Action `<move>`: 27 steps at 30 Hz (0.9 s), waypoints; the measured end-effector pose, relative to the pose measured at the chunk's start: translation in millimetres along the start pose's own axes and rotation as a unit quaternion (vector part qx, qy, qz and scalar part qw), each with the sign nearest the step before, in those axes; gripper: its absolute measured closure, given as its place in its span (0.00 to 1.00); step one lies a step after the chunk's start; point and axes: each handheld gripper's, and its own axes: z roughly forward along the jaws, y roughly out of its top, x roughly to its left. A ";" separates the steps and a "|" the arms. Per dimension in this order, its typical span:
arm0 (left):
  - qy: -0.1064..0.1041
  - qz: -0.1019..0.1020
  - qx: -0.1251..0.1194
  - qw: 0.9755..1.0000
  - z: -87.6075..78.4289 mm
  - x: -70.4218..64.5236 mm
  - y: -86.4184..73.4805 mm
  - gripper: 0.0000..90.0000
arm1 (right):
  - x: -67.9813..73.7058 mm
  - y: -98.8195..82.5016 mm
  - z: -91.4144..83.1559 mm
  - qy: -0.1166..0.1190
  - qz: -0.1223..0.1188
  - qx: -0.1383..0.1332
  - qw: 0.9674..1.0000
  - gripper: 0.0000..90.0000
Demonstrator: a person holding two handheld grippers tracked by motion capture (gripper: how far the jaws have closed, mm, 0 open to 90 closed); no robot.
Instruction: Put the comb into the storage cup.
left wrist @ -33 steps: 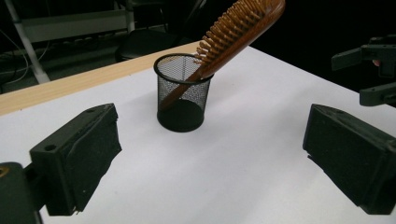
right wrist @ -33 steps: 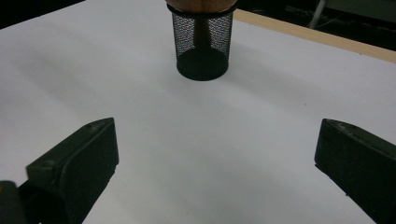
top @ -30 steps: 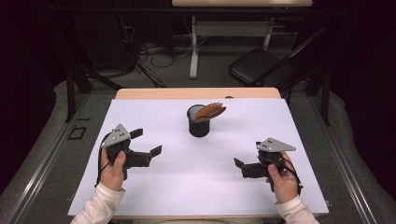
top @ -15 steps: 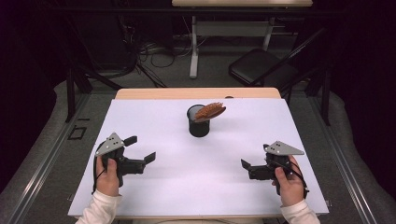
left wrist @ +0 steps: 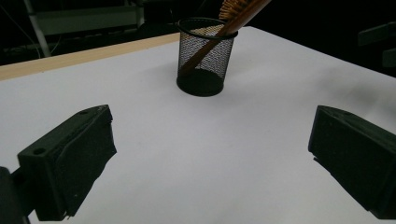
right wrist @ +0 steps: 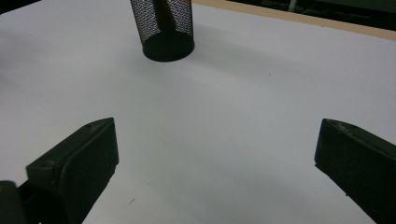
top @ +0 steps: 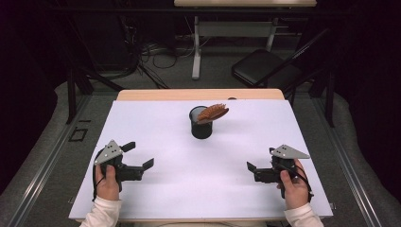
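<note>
White table [top: 189, 189]: a wooden bristle brush [top: 213, 112] is leaned rightward in the black mesh cup [top: 201, 125], midway ahead of left tongs [top: 140, 155] and right tongs [top: 249, 166], both spread wide.

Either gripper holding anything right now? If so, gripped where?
Nothing is held. The left gripper and right gripper both have their jaws wide open over bare table. The brush stands handle-down in the mesh cup, apart from both.
</note>
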 end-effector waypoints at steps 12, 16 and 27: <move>-0.003 -0.007 0.005 1.000 3.2 7.1 -12.4 0.01 | -11.0 -9.1 2.4 -0.020 0.016 -0.004 1.000 0.00; -0.006 -0.013 0.000 1.000 2.9 10.4 -15.2 0.01 | -11.7 -11.0 3.6 -0.021 0.016 0.000 1.000 0.00; -0.005 -0.024 -0.008 1.000 1.6 15.5 -19.8 0.01 | -15.2 -18.1 8.5 -0.026 0.023 0.005 0.999 0.00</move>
